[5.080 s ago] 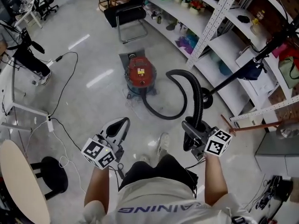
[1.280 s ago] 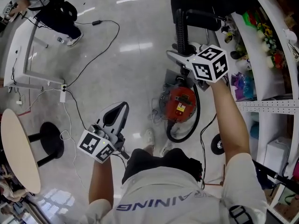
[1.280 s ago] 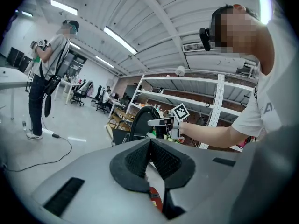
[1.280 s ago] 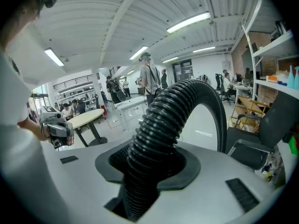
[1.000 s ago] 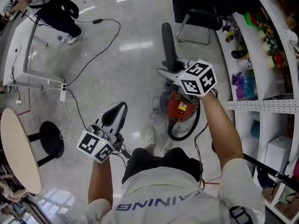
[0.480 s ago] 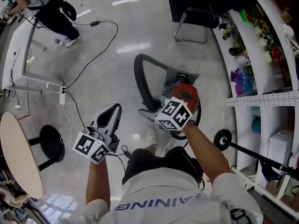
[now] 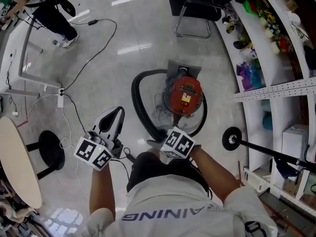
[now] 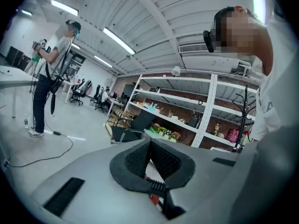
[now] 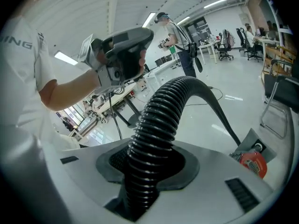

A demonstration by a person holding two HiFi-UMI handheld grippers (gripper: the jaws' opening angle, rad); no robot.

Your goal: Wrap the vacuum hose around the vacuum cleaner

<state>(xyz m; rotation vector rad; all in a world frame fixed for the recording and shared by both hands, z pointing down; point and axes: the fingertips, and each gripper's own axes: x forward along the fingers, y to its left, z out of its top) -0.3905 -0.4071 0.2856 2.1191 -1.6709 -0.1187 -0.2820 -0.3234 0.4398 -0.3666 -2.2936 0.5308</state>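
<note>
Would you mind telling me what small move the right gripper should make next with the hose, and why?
Probably carry the hose rightward past the vacuum cleaner on its near side, drawing it in. The right gripper has its jaws clamped on the hose, and the loop stands wide of the cleaner's left side.

Head view tally:
- Vac cleaner [image 7: 183, 94]: 1.
- Hose [image 7: 139, 113]: 1.
- Grippers: 2, i.e. left gripper [image 7: 117, 113] and right gripper [image 7: 154, 143].
- Marker cubes [image 7: 93, 153]: 2, one per gripper.
- Chair [image 7: 193, 4]: 1.
- Stool [image 7: 49, 149]: 1.
- Tables: 2, i.e. round table [image 7: 15, 167] and white-framed table [image 7: 12, 43].
- Power strip [image 7: 60, 90]: 1.
- People: 2, i.e. wearer [image 7: 163, 206] and bystander [image 7: 47, 11] at top left.
- Shelf rack [image 7: 276, 88]: 1 run along right side. Items on it too small and too many for a firm no.
- Floor cables [image 7: 94, 53]: several, overlapping, can't separate for an exact ct.
</note>
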